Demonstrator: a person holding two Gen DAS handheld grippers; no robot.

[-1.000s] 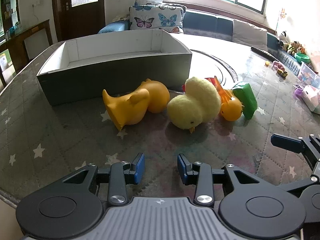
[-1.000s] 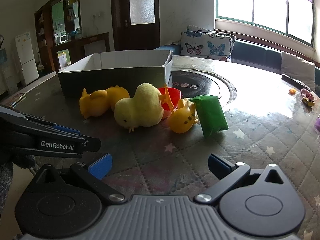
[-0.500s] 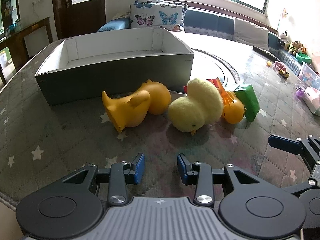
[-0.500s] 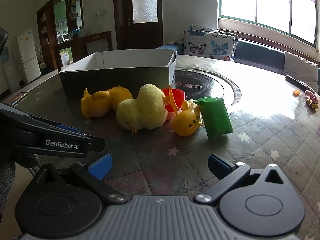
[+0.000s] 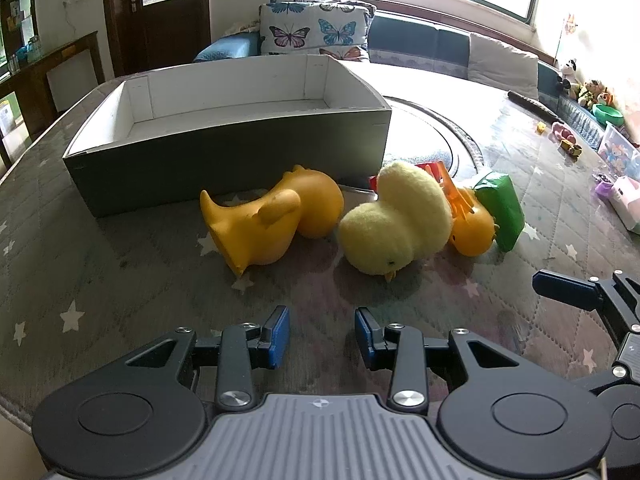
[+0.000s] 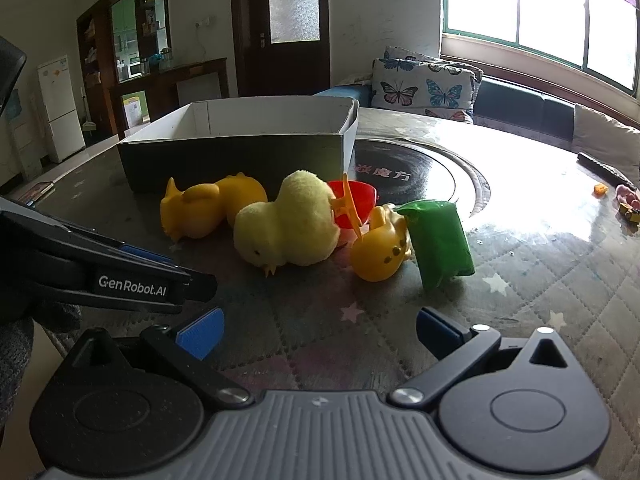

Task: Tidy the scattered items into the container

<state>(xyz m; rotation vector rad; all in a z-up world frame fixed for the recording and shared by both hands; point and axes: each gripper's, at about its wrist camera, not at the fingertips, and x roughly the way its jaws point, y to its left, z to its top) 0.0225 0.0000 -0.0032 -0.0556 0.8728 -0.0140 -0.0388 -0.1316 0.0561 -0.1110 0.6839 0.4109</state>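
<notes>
Yellow toys lie scattered in front of the grey box (image 5: 224,152), both grippers empty.
From the left gripper (image 5: 322,334), jaws parted on nothing, the rubber duck (image 5: 268,220) lies at 11 o'clock, the plush chick (image 5: 396,220) at 1, touching the small round duck (image 5: 472,228) and green packet (image 5: 500,204). The right gripper (image 6: 318,330) spreads wide; a red bowl (image 6: 354,200) sits behind the chick.

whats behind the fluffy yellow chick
Behind the plush chick sits a red bowl, with an orange clip sticking up in front of it. The chick covers the bowl's left part and base, so whether anything else lies back there cannot be seen.
</notes>
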